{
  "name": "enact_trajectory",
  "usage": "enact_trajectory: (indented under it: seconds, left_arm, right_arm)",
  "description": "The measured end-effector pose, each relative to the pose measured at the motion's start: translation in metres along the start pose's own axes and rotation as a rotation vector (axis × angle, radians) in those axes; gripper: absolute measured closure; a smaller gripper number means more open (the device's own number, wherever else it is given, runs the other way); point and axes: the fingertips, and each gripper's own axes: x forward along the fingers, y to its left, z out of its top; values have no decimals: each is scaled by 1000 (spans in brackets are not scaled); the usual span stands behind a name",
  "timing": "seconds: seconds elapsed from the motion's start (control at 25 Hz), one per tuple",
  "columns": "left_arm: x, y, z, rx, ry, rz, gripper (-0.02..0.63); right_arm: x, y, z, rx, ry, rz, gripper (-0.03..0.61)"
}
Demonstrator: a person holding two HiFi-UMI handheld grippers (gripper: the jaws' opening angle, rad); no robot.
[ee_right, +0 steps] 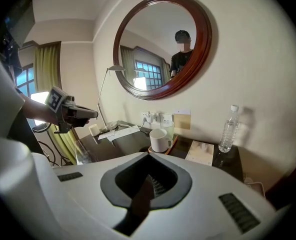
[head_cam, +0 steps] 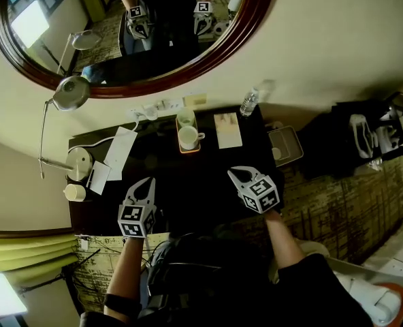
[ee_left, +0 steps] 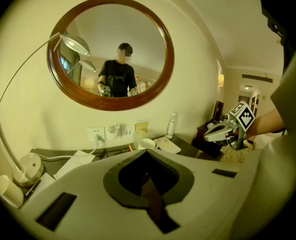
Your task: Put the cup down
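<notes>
A white cup (head_cam: 188, 137) stands upright on a small orange tray (head_cam: 188, 150) at the back of the dark table (head_cam: 188, 182), with a clear glass (head_cam: 185, 120) just behind it. The cup (ee_right: 159, 140) also shows in the right gripper view, and the cup (ee_left: 147, 143) in the left gripper view. My left gripper (head_cam: 146, 182) hovers over the table's near left part, shut and holding nothing. My right gripper (head_cam: 237, 174) hovers at the near right, also shut and holding nothing. Both are well short of the cup.
A water bottle (head_cam: 248, 103) and a booklet (head_cam: 228, 129) lie right of the tray. A desk lamp (head_cam: 71, 92), its round base (head_cam: 79, 161), papers (head_cam: 120, 152) and a paper cup (head_cam: 74, 192) fill the left side. A round mirror (head_cam: 256, 19) hangs above wall sockets (head_cam: 154, 107).
</notes>
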Motion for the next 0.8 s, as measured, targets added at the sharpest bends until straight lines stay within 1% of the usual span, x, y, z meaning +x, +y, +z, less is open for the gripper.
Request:
enact_trajectory:
  seconds: [0.12, 0.4, 0.72, 0.76, 0.8]
  left_arm:
    - [-1, 0, -1, -7, -2, 1, 614]
    - [0, 0, -1, 16, 14, 1, 614]
    - [4, 0, -11, 25, 56, -9, 614]
    - [5, 0, -12, 23, 60, -11, 614]
    - [5, 0, -13, 19, 63, -13, 614]
  right_arm:
    - [0, 0, -1, 4, -1, 1, 572]
    - [5, -3, -6, 8, 8, -9, 572]
    - [13, 2, -7, 19, 13, 1, 572]
    - [14, 0, -8, 23, 17, -5, 571]
    - [16, -2, -9, 25, 20, -14, 547]
